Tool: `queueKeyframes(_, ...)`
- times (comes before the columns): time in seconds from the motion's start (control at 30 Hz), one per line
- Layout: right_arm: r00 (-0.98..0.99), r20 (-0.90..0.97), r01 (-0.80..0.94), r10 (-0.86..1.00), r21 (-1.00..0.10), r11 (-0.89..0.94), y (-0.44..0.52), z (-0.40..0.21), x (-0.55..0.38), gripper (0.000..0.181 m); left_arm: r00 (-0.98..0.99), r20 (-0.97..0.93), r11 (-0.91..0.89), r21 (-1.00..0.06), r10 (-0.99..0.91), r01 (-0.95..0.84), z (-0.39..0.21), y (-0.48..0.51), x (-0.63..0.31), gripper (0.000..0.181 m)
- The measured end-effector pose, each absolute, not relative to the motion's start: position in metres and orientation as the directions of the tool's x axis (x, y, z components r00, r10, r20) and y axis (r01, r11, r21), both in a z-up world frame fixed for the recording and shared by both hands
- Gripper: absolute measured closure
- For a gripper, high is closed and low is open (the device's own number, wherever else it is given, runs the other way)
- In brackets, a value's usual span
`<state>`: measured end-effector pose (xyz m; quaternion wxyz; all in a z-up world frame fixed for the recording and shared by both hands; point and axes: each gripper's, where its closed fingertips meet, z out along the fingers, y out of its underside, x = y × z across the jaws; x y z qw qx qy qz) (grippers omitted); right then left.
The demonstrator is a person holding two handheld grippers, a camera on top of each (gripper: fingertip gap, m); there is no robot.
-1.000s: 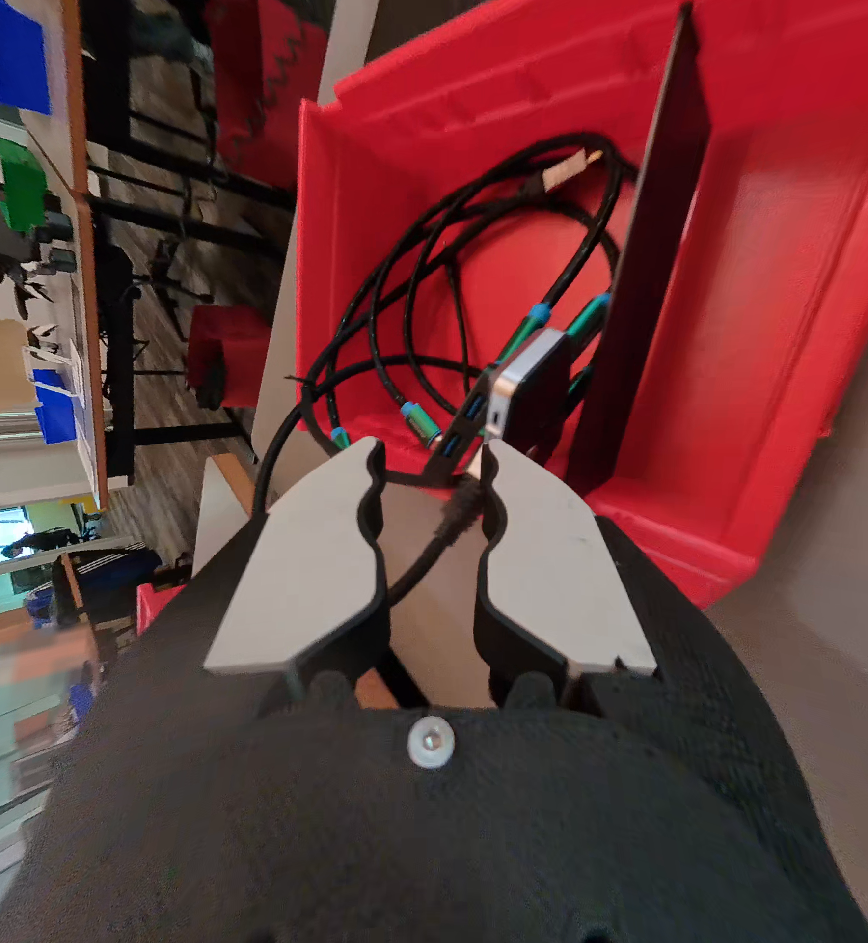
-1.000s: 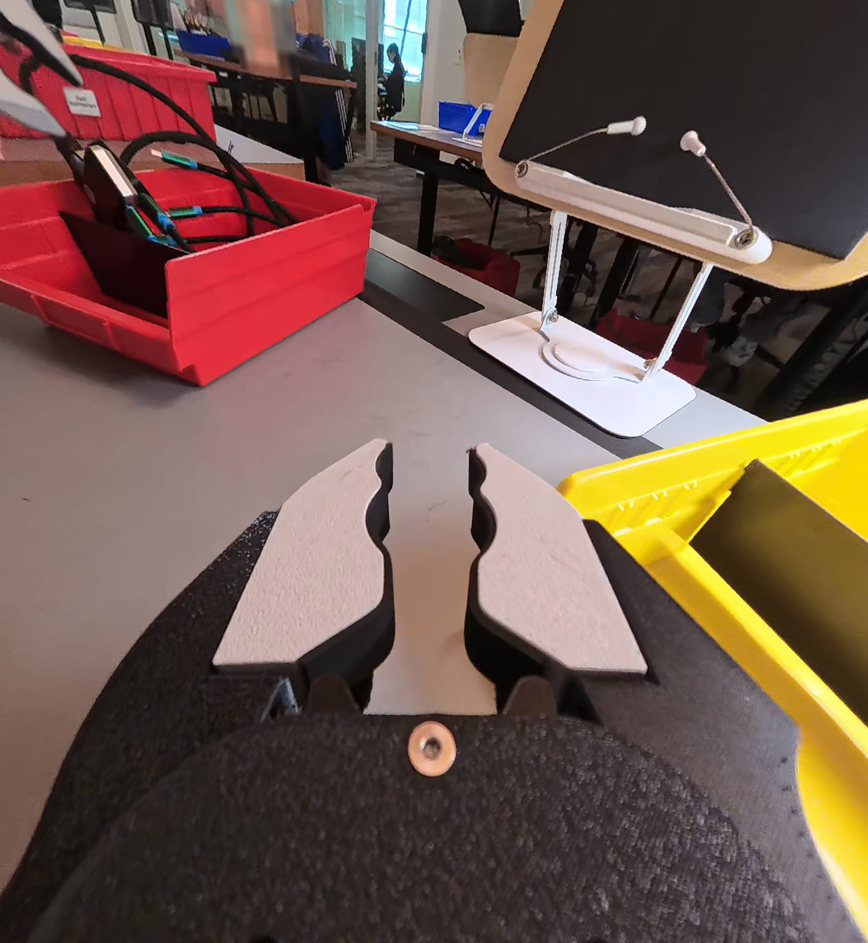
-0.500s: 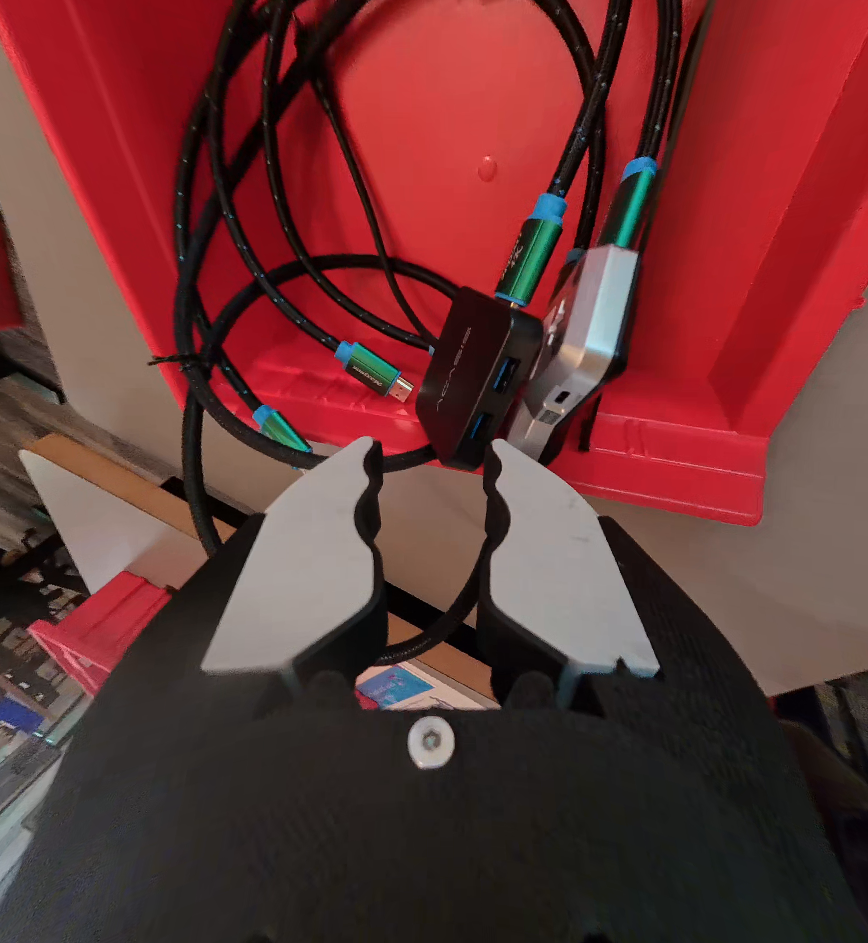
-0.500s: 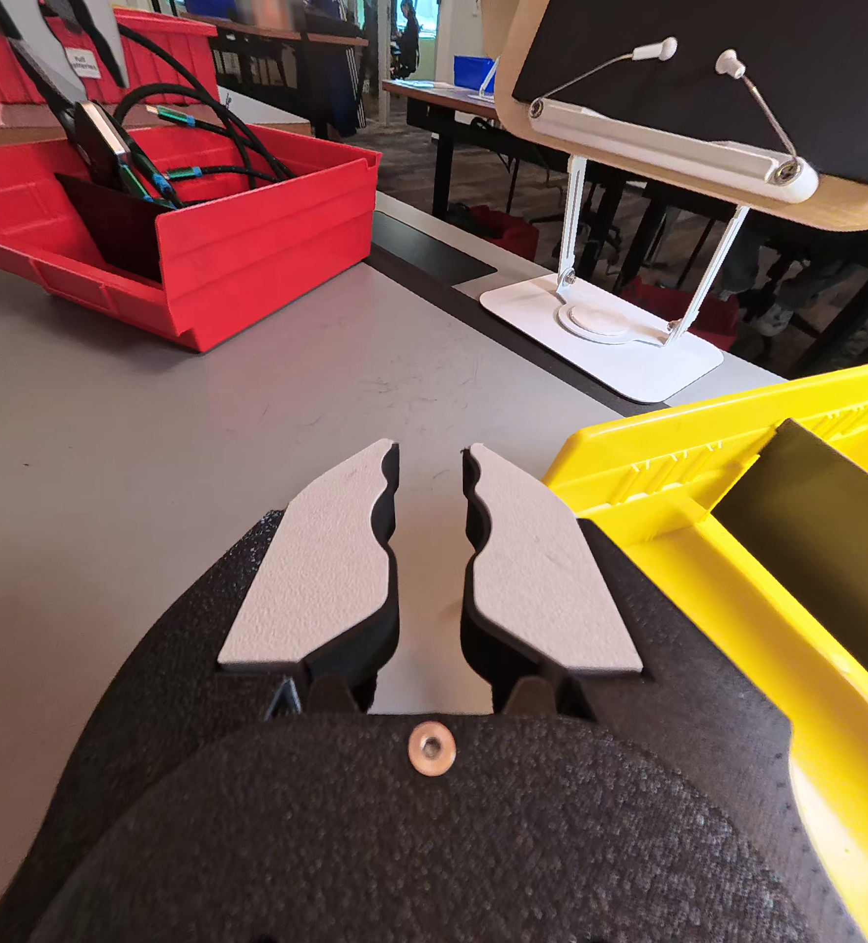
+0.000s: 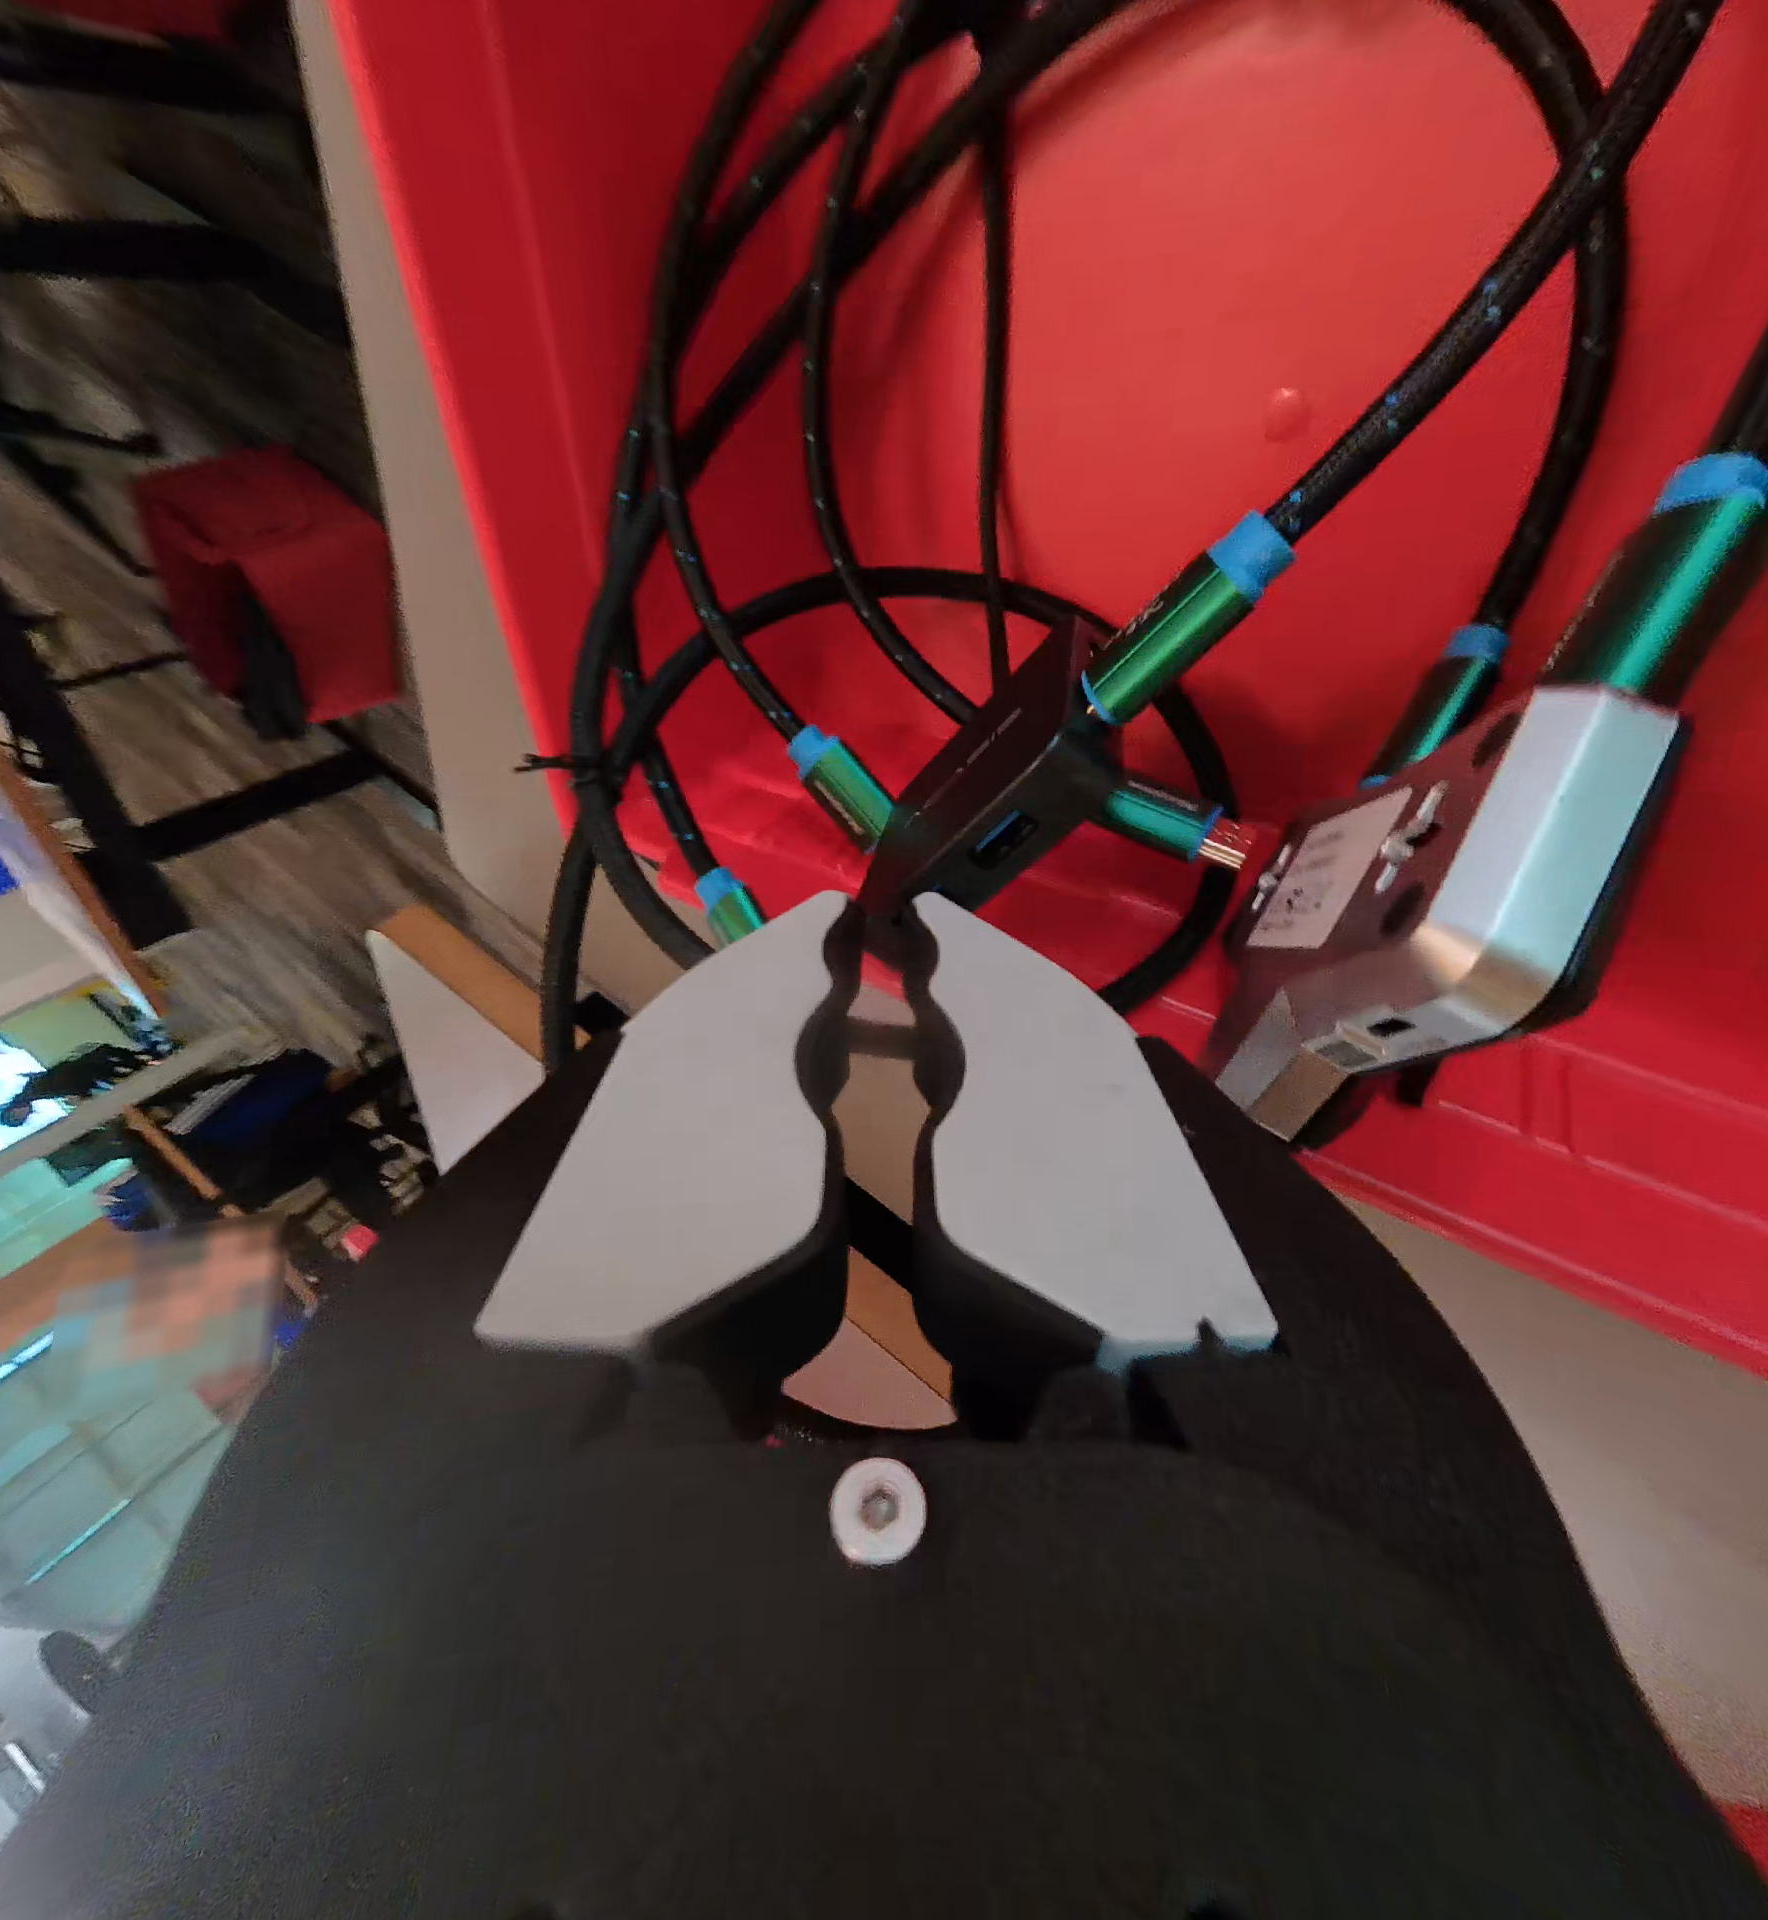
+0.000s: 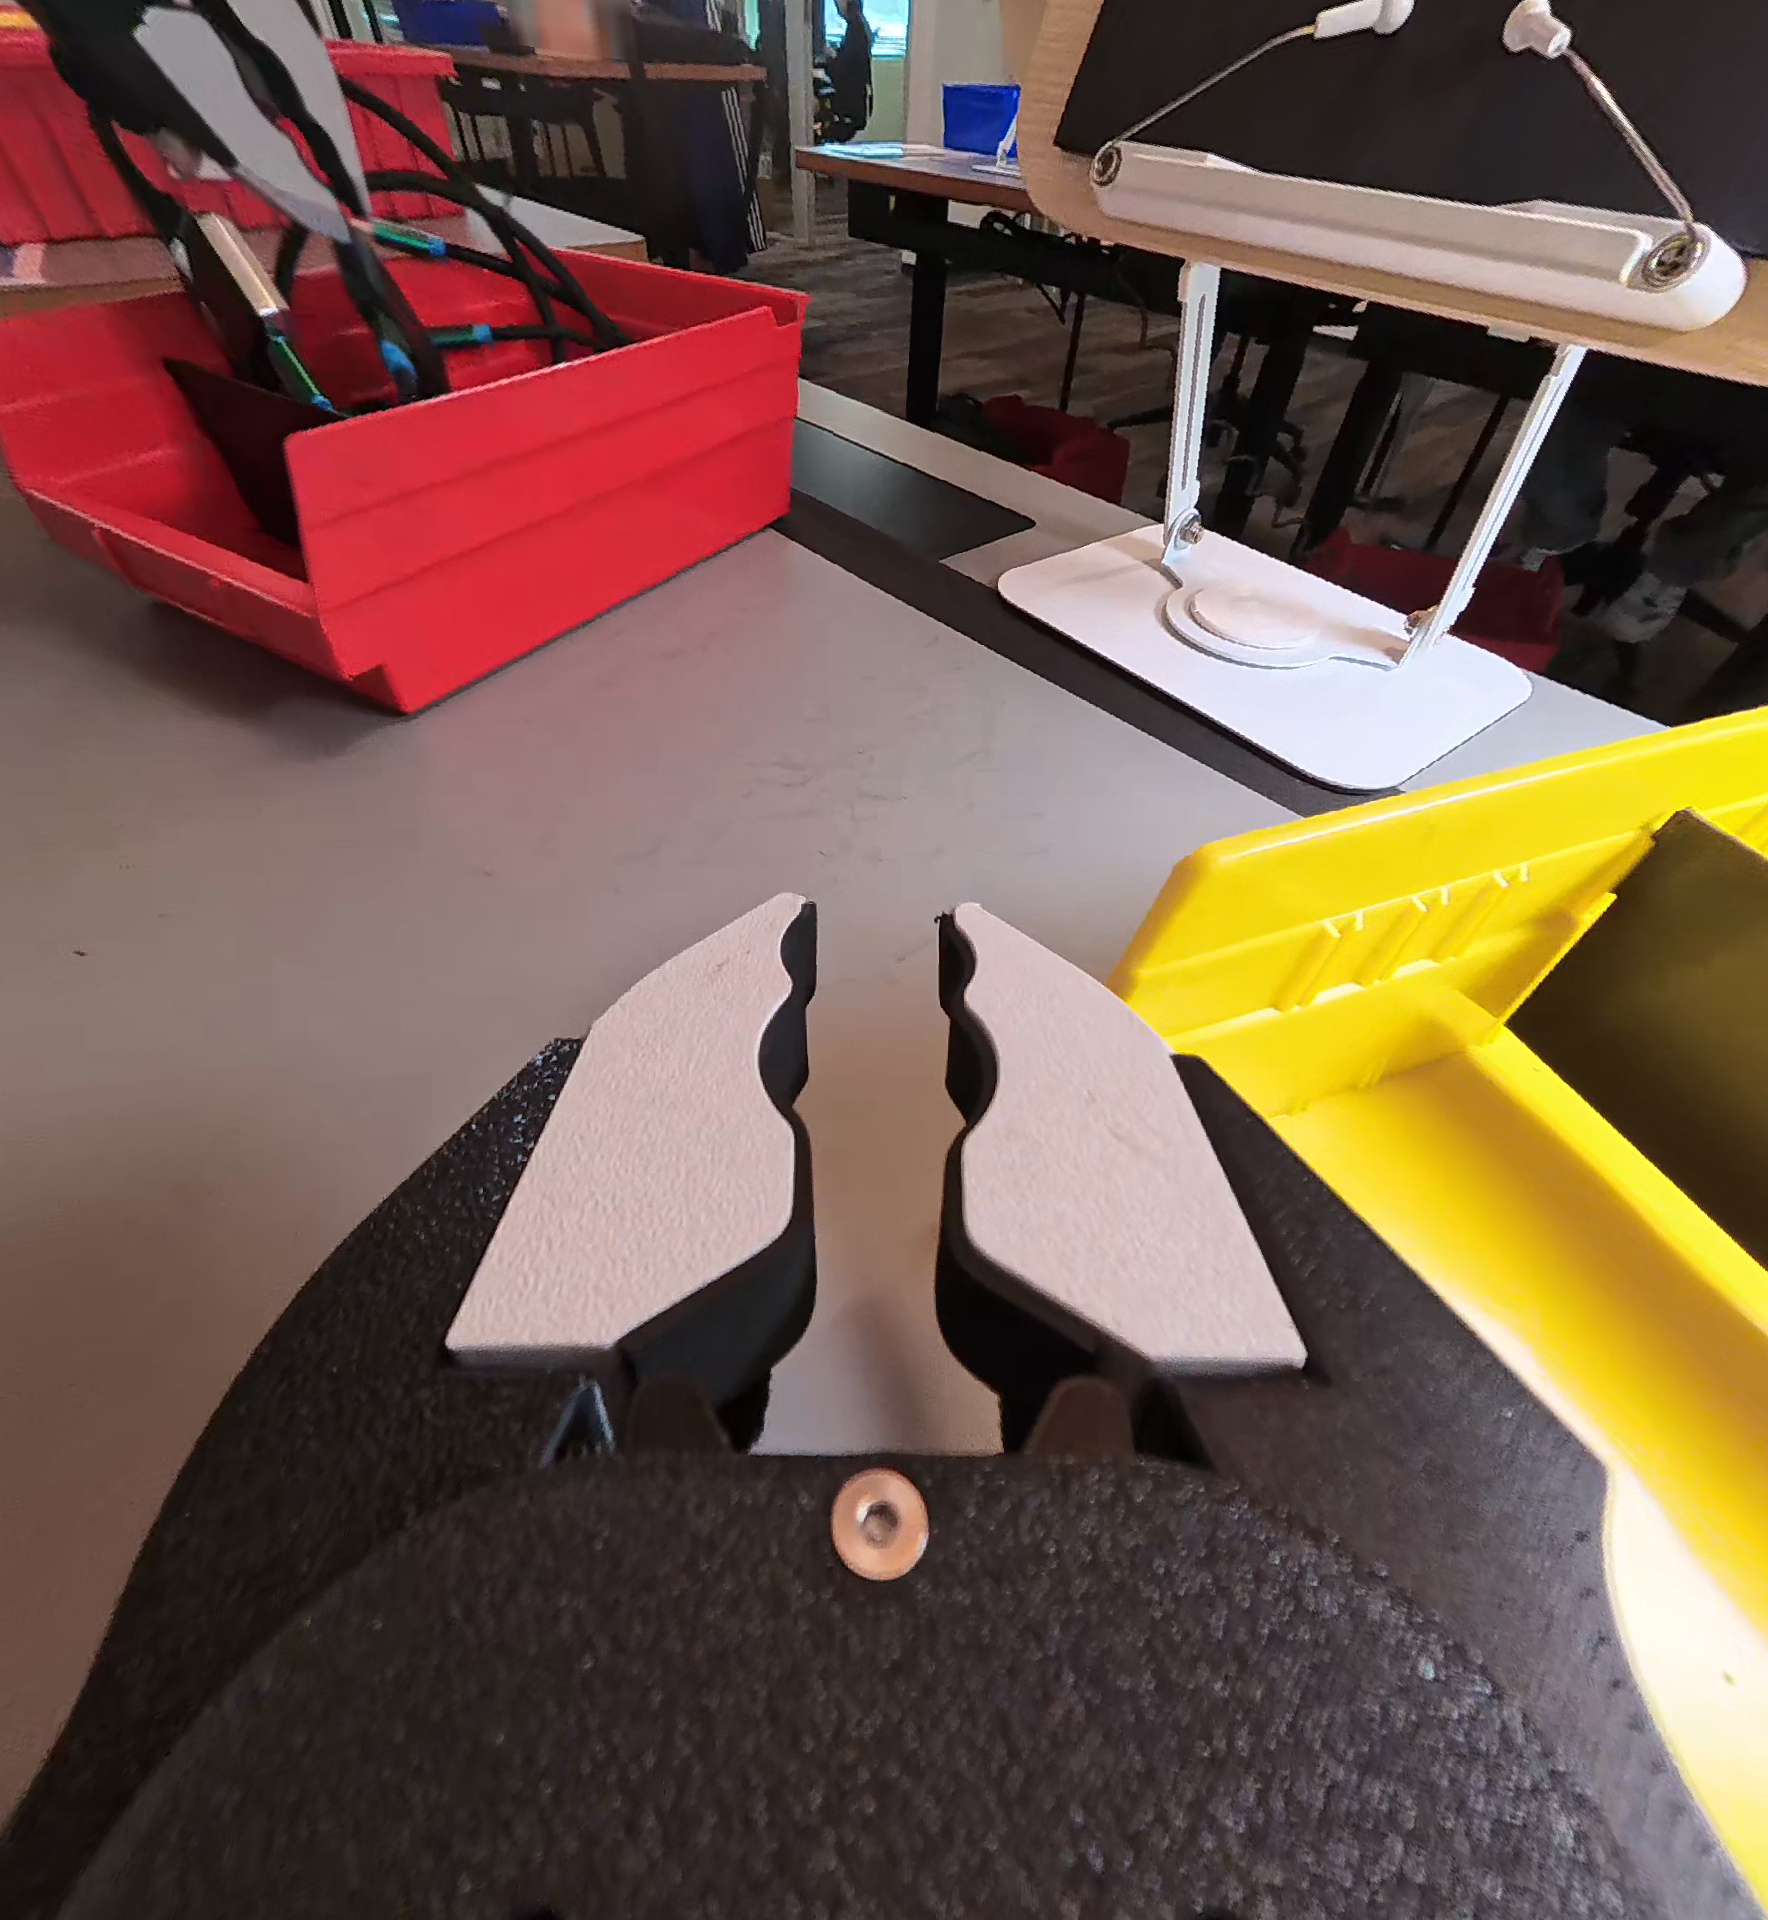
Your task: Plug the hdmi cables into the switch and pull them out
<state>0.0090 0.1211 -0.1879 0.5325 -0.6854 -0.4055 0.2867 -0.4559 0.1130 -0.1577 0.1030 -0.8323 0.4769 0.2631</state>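
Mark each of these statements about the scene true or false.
1. The right gripper holds a cable. False: it is open and empty over the table.
2. A green plug sits in the black switch. True.
3. The cables lie in the yellow bin. False: they are in and over the red bin.
4. The left gripper is shut on the black switch's near end. True.
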Motion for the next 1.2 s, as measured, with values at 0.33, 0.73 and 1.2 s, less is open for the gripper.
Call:
queueKeyframes(0.33, 0.509, 0.039, 0.253, 0.86, -0.962, -0.106, 0.122, -0.189, 0.011, 0.16, 0.318, -0.601, -0.457, 0.089, -0.733, -0.885, -0.164, 0.141, -0.44, 0.157)
queueKeyframes(0.73, 0.505, -0.003, 0.233, 0.863, -0.963, -0.139, 0.124, -0.191, 0.014, 0.16, 0.441, -0.274, -0.476, 0.072, -0.855, -0.877, -0.187, 0.117, -0.401, 0.149)
queueKeyframes(1.2, 0.468, -0.002, 0.287, 0.884, -0.945, -0.154, 0.118, -0.206, 0.011, 0.16, 0.6, 0.211, -0.507, 0.365, -0.771, -0.78, -0.226, 0.087, -0.384, 0.146)
